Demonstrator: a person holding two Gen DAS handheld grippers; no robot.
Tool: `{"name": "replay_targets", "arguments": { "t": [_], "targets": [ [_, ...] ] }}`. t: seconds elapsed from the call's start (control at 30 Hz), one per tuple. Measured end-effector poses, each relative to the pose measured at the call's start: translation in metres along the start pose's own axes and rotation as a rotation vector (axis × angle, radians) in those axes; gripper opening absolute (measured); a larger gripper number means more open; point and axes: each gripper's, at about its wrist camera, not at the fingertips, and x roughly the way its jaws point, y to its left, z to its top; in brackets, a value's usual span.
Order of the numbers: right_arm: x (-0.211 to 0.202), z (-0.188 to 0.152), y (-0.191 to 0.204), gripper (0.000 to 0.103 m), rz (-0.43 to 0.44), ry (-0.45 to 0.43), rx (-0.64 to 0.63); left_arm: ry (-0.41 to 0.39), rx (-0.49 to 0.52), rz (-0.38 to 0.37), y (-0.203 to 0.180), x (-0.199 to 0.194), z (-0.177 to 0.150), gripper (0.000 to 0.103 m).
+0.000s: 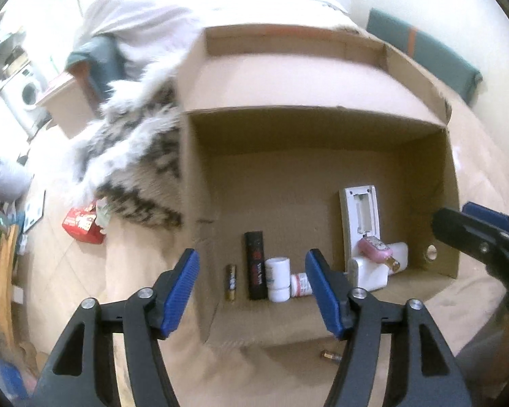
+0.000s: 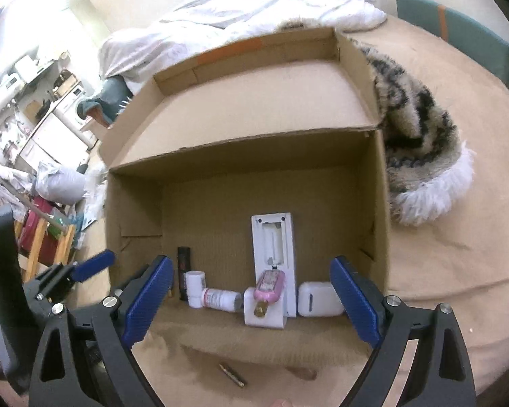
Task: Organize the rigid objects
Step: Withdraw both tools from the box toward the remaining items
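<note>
Inside the box (image 2: 378,203), along the near wall: battery (image 1: 230,282) standing at far left, then black stick (image 1: 256,264), white bottle (image 1: 277,278) upright, pill bottle (image 2: 220,299) lying on its side. Further right, remote (image 2: 273,254) face down with its battery bay open, pink case (image 2: 268,285) resting across its near end and on a white charger (image 2: 264,317), white earbud case (image 2: 319,299) just beside that. All of it bunched toward the near edge, rest of the box floor bare cardboard.

Left gripper (image 1: 252,291) hanging over the near left corner of the box, blue pads apart, nothing between them. Right gripper (image 2: 252,305) above the near wall, spread really wide, empty too.

On the bed (image 2: 458,254) just outside the near wall, second battery (image 2: 233,374) lying loose. Furry blanket (image 2: 420,142) pressed up against the box's side, white duvet (image 2: 254,10) beyond the far flap.
</note>
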Motion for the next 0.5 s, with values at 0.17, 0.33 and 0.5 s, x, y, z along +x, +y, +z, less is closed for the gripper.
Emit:
{"name": "replay_targets", "arguments": {
  "t": [0.17, 0.33, 0.5],
  "targets": [
    [-0.02, -0.02, 0.001, 0.099, 0.022, -0.004, -0.021, 0.019, -0.051, 0.009, 0.022, -0.013, -0.018, 0.067],
    [-0.024, -0.038, -0.001, 0.099, 0.019, 0.026, -0.021, 0.058, -0.102, 0.007, 0.031, -0.01, -0.034, 0.067],
    [-0.02, -0.053, -0.008, 0.099, 0.014, 0.067, 0.011, 0.101, -0.118, -0.017, 0.03, -0.003, -0.039, 0.067]
  ]
}}
